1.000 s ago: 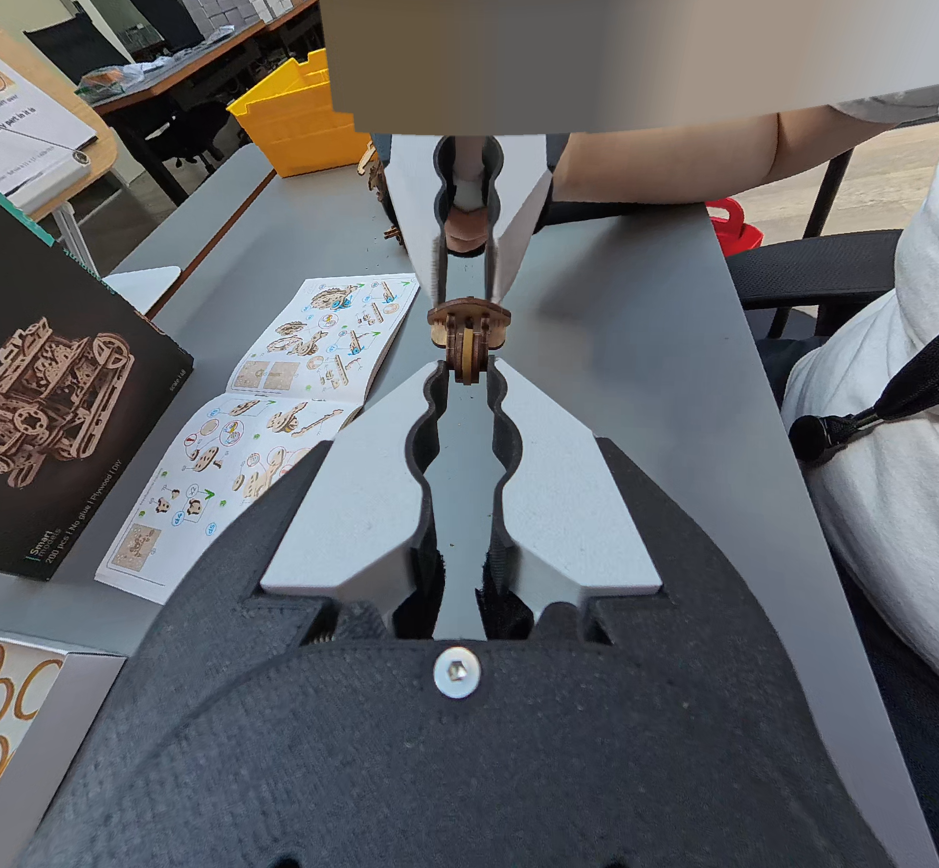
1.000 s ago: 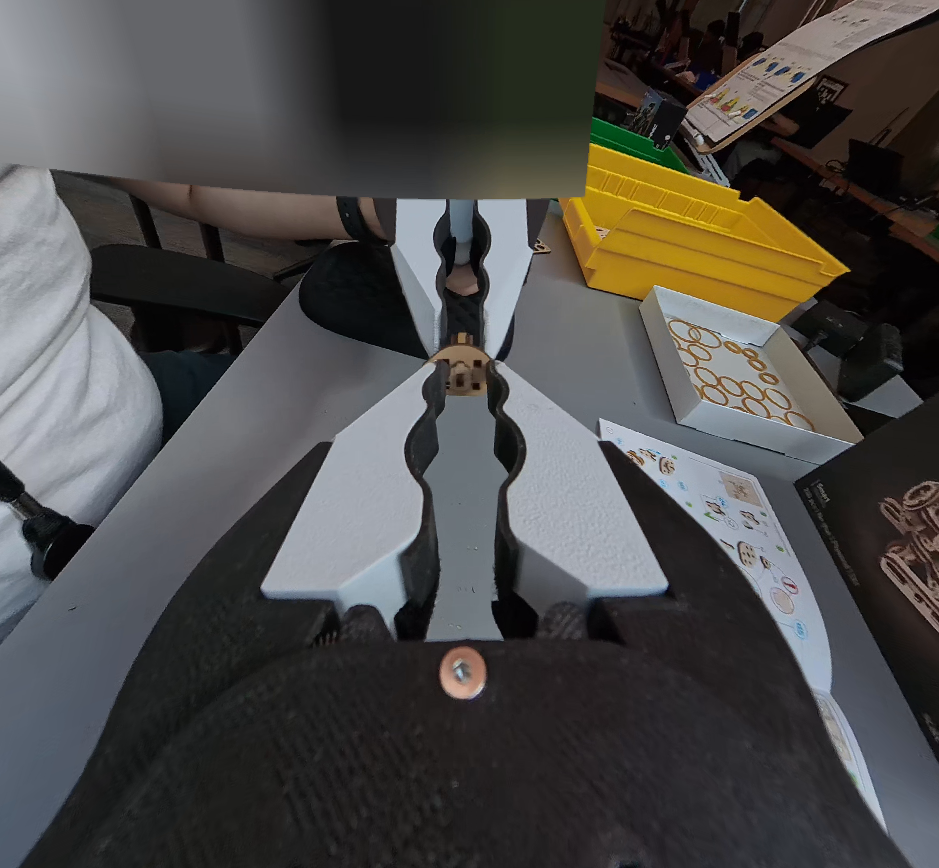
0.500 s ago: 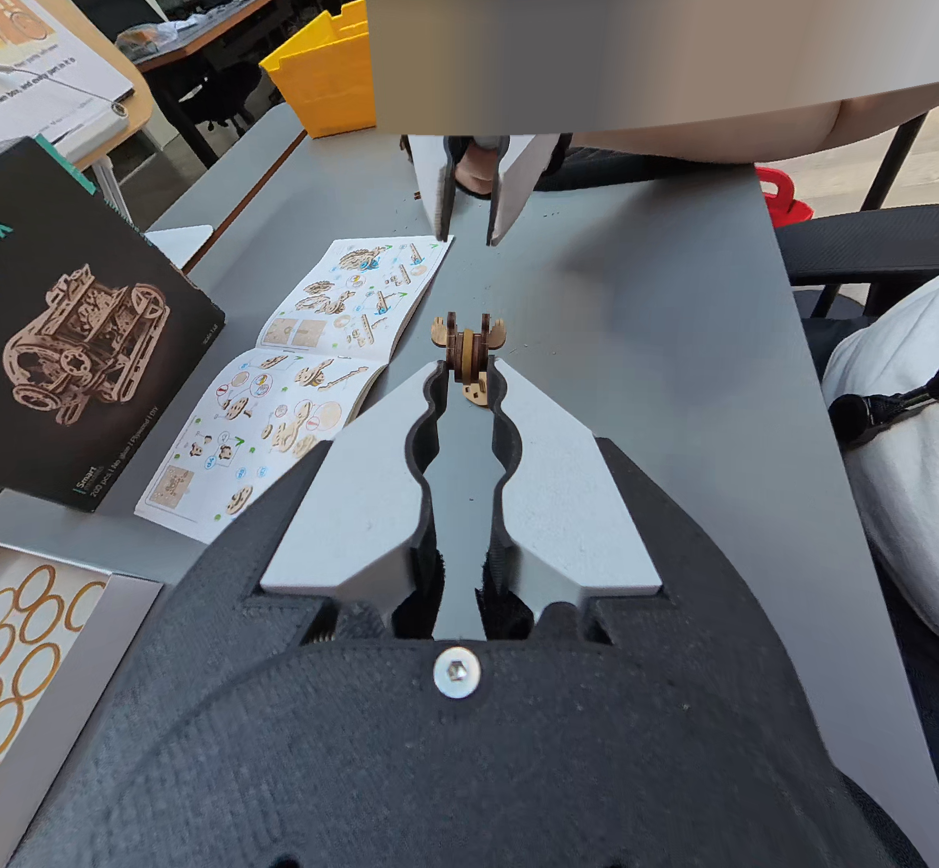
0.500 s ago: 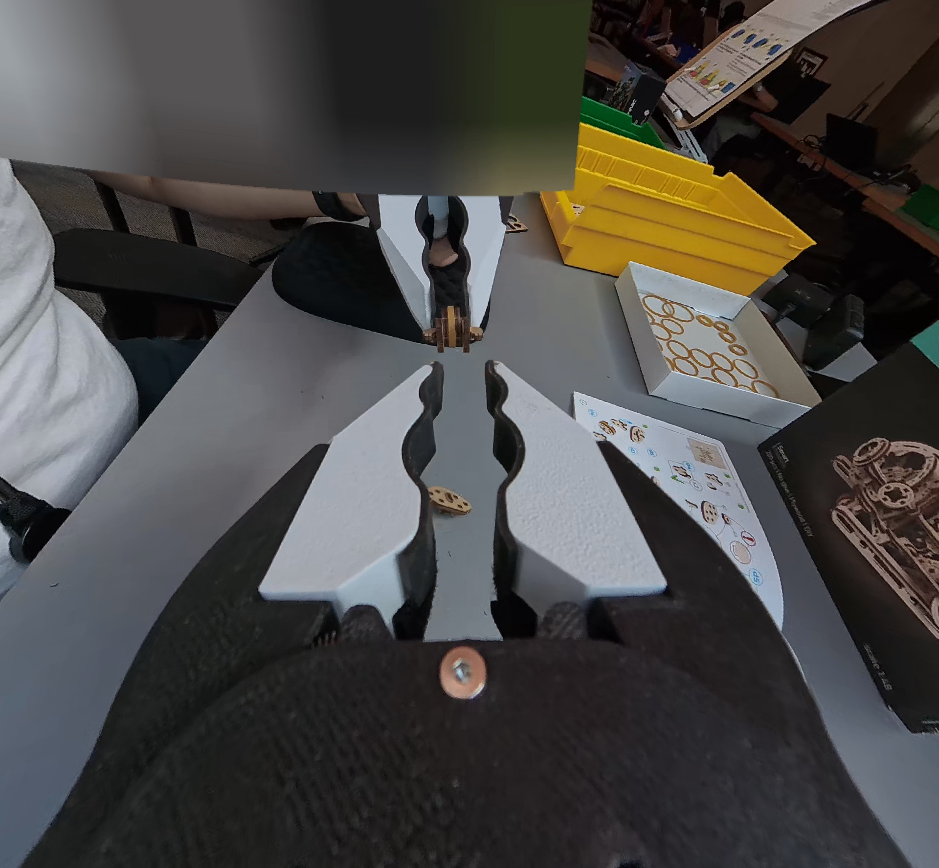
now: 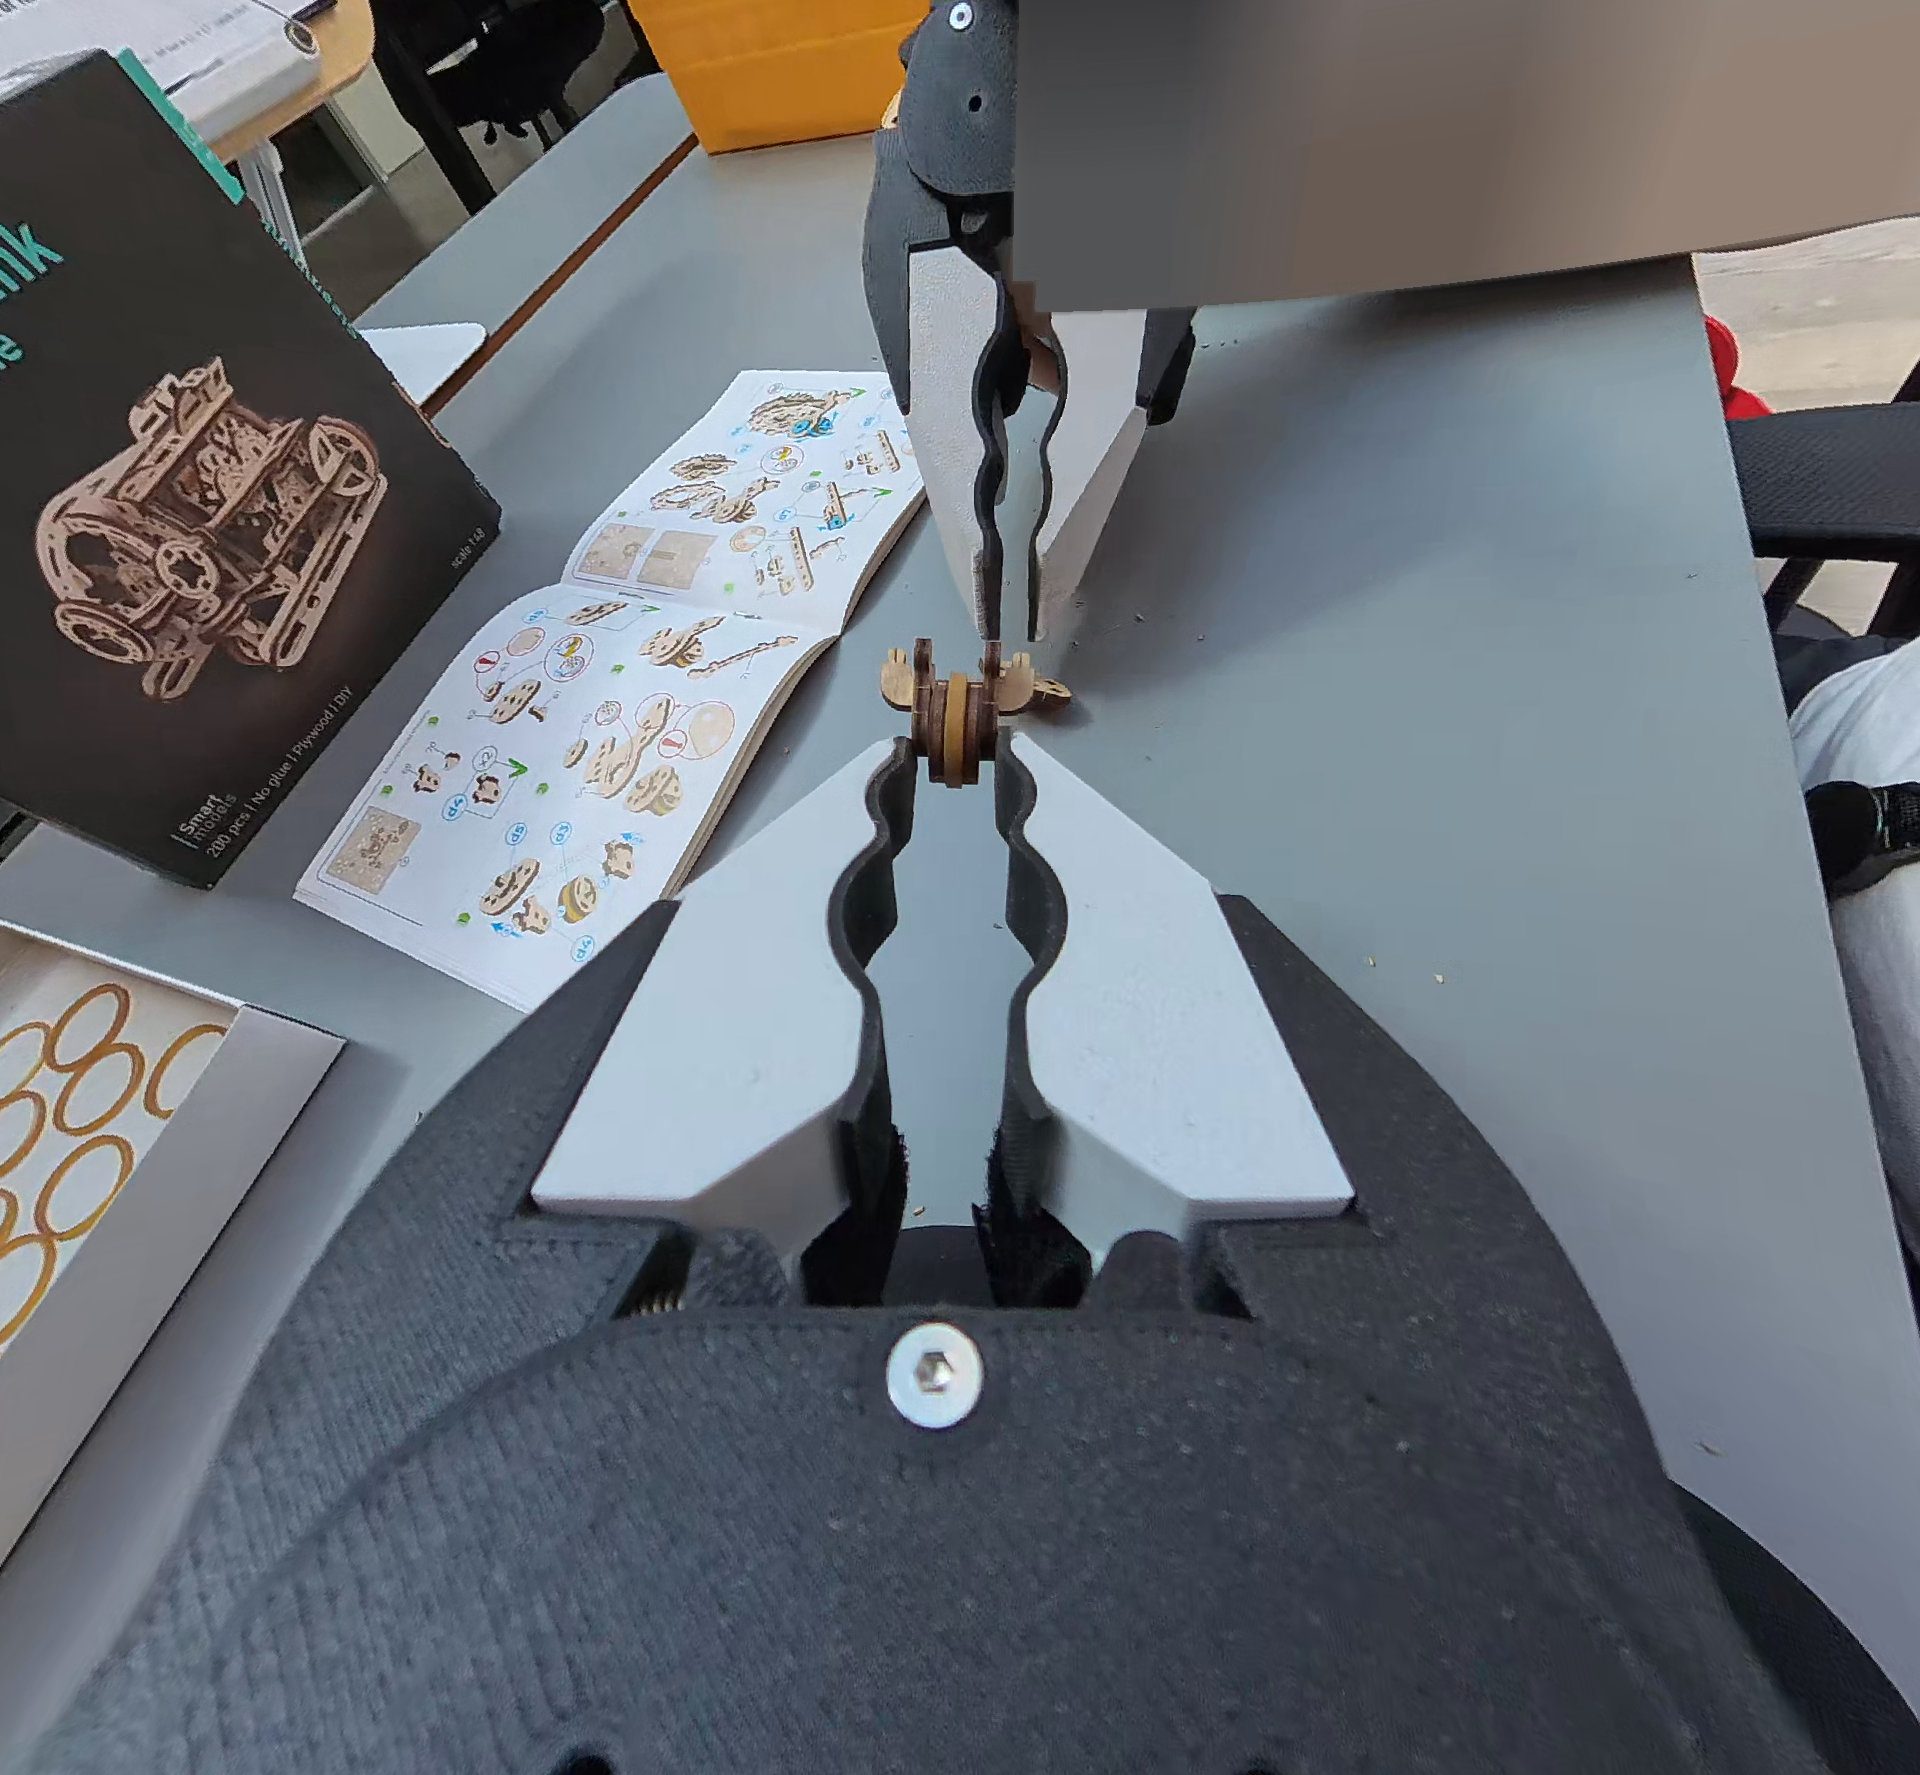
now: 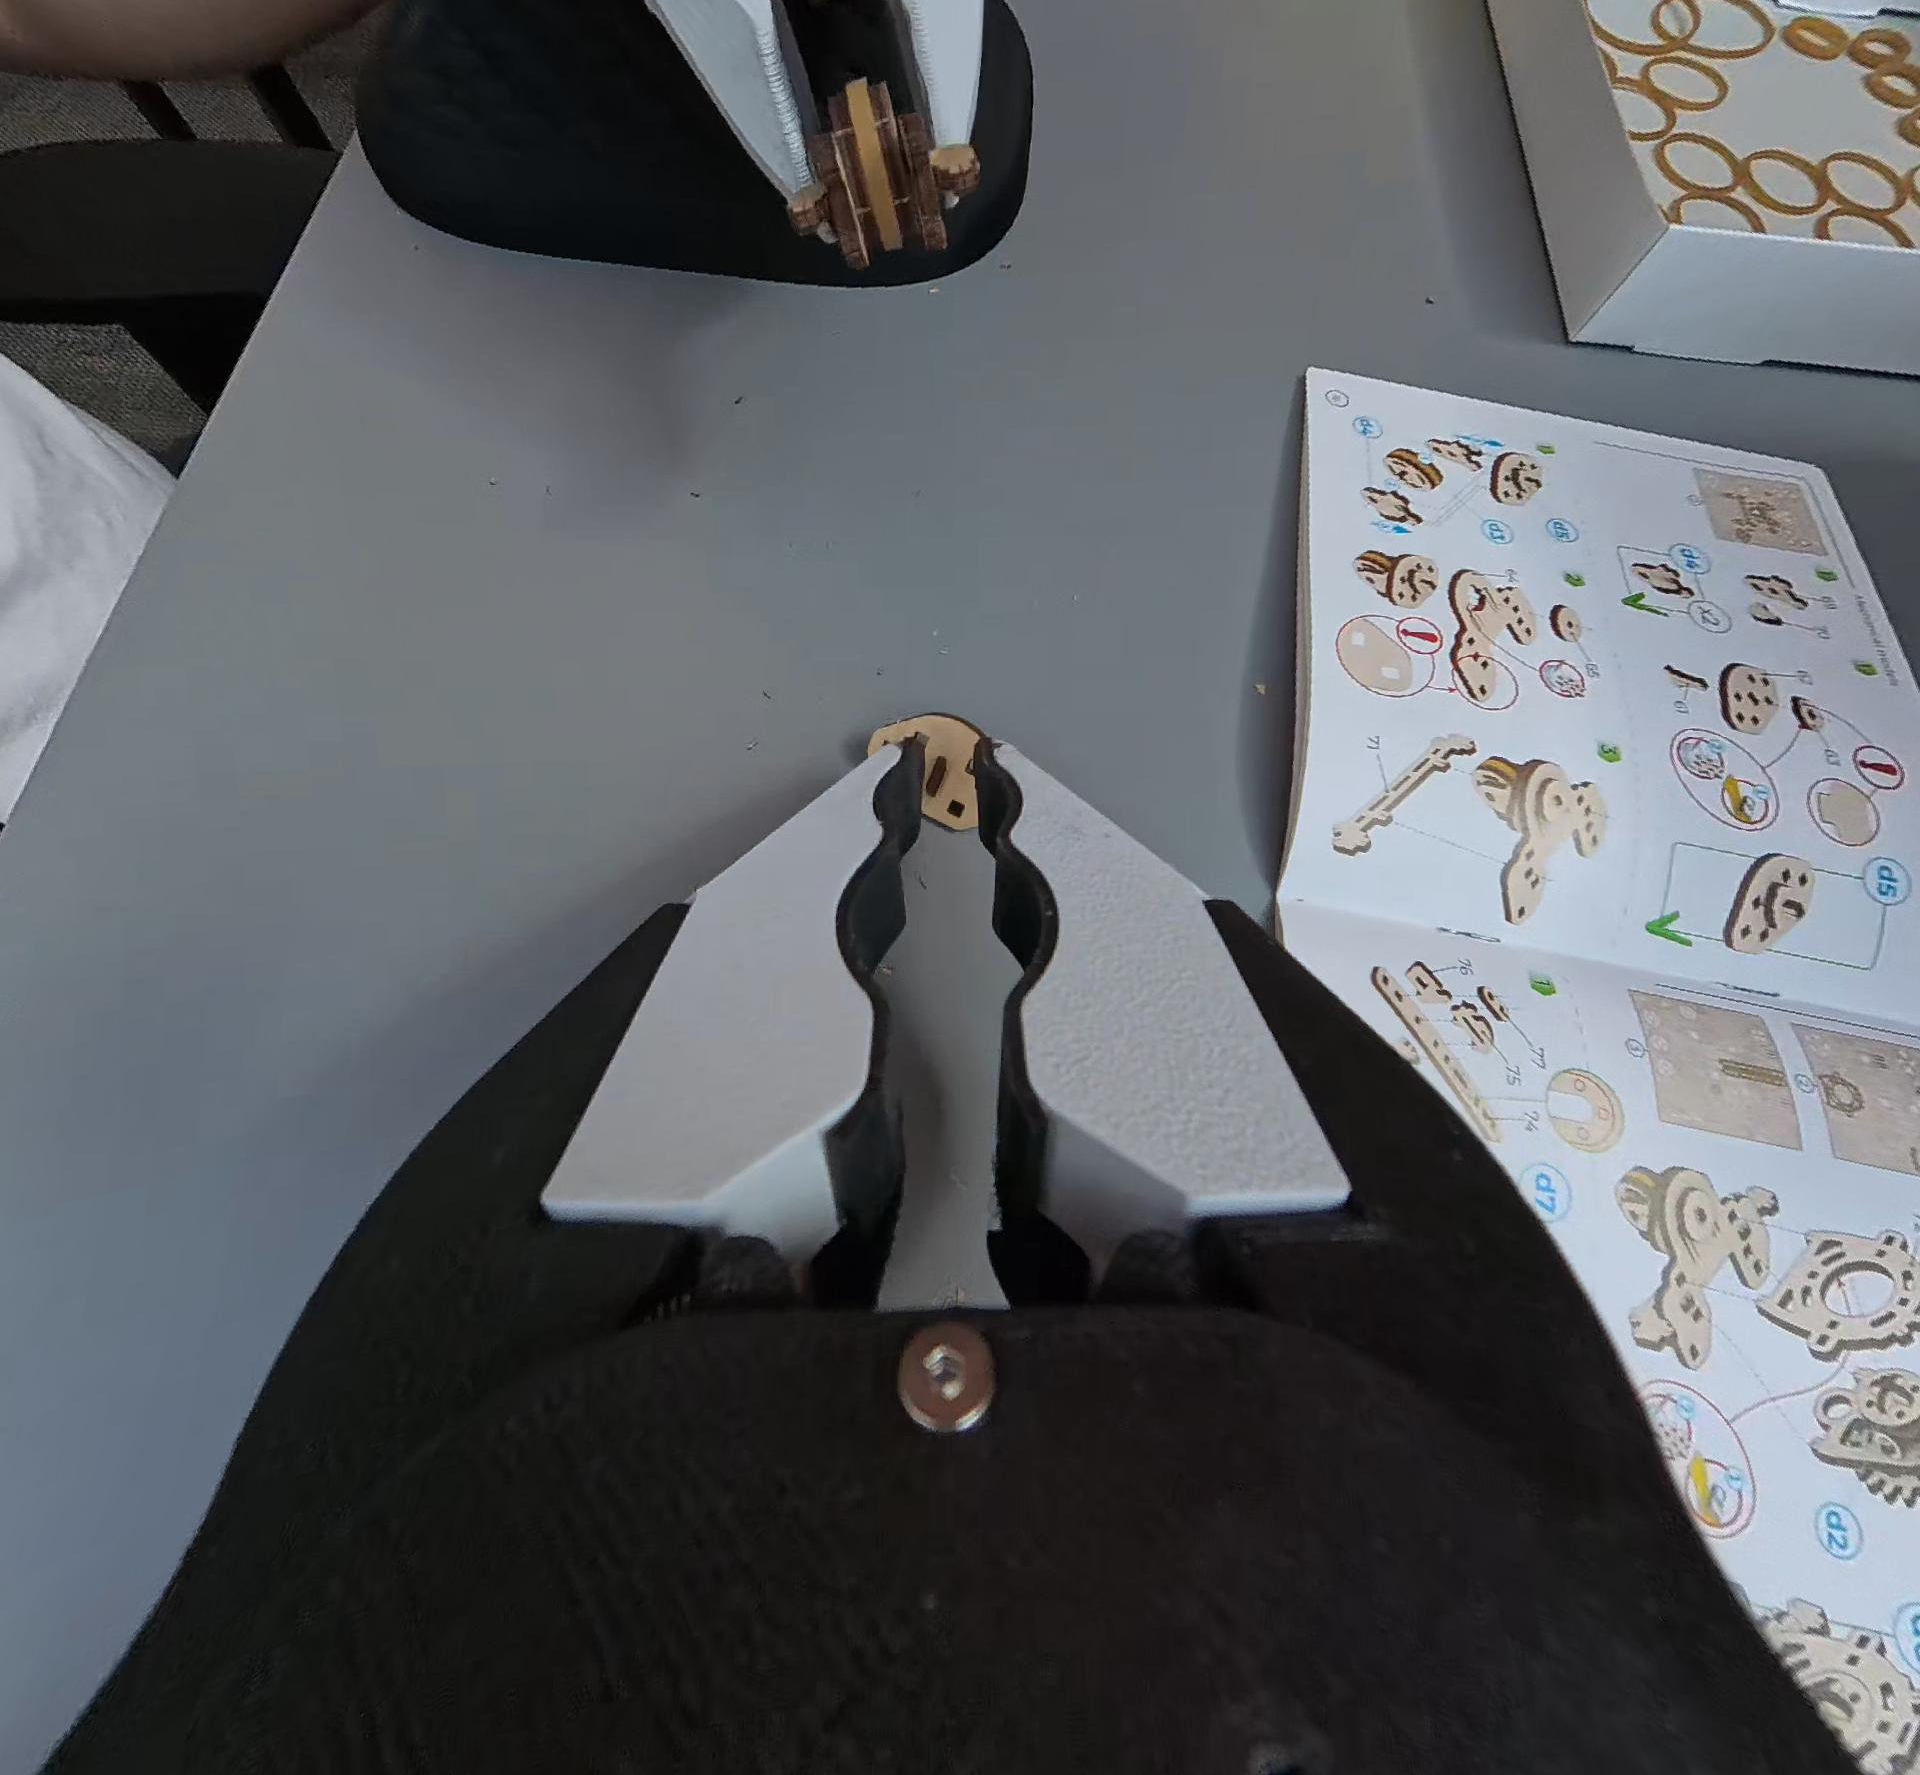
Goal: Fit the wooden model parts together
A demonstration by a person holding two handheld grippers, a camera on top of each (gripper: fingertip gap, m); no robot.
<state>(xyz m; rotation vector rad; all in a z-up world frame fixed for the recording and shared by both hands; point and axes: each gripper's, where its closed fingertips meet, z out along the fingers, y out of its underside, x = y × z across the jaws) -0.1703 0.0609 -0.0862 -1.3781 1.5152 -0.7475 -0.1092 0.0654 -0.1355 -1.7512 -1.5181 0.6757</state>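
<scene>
Middle lane: bare grey table between the left gripper and the right gripper — open to pass.
Booklet side: open instruction booklet lies flat; white tray and black box beyond it block that flank.
Far end: yellow bin closes it.

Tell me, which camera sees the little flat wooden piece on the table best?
The right wrist view: the flat wooden piece lies close between the right tool tips, face up with its slots showing. The left wrist view shows only a sliver behind the wooden assembly that the left tool holds.
</scene>
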